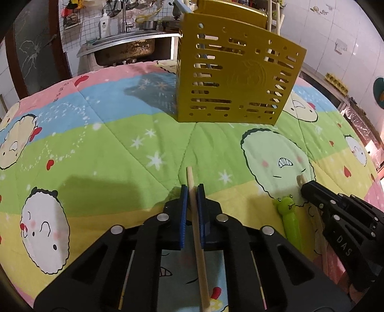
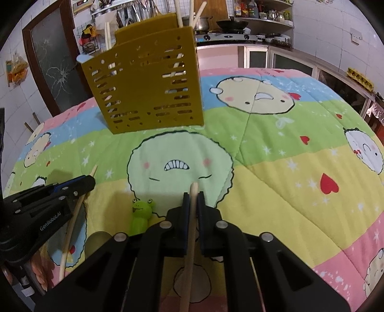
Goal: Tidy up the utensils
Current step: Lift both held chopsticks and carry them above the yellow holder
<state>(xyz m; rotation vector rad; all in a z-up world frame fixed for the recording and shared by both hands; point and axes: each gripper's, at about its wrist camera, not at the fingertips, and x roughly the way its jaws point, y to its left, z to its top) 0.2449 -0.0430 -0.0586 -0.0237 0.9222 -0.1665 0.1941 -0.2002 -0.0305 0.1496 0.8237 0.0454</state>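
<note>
A soft quilt with pink, blue, green and yellow stripes (image 1: 100, 134) has funny cartoon faces, stars and red hearts on it. Behind it stand a steel sink (image 1: 124, 48), a white soap bottle (image 1: 104, 22), a gas stove (image 2: 225, 37) and a dark pan (image 2: 232, 24).

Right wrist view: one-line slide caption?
Right gripper clamps a chopstick, facing the yellow utensil holder across the cartoon quilt.
</note>
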